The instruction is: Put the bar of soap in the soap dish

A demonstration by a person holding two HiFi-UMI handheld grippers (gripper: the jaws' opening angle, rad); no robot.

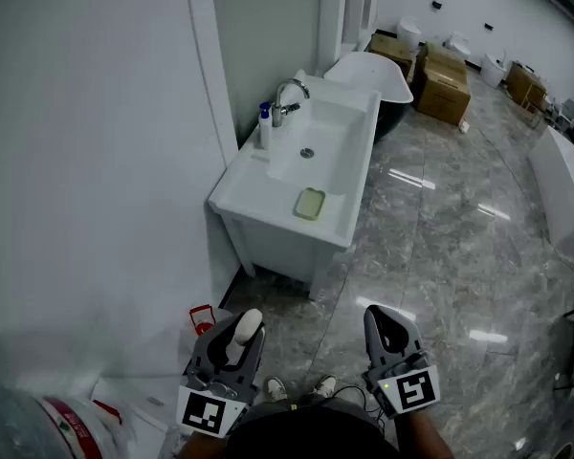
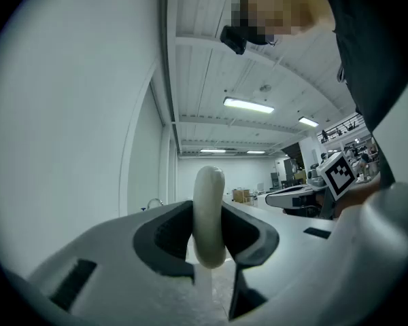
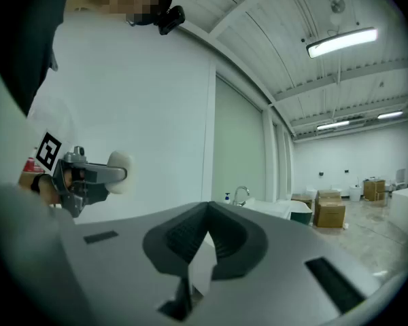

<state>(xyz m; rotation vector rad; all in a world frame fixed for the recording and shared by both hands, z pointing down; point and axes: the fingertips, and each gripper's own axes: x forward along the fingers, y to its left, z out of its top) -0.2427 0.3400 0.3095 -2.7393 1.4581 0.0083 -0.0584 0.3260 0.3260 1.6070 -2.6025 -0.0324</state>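
Your left gripper (image 1: 245,327) is clenched on the white bar of soap (image 2: 209,216), which stands on edge between the pads, well short of the white washbasin (image 1: 237,187) and near your feet; your right gripper (image 1: 386,329) sits beside it, equally far from the washbasin, jaws closed together with nothing in them; the green soap dish (image 1: 309,204) lies on the washbasin's front ledge, nearest you; the chrome faucet (image 1: 289,98) and a blue-topped pump bottle (image 1: 264,125) stand at the washbasin's far wall-side corner; cardboard boxes (image 1: 445,88) sit beyond the washbasin.
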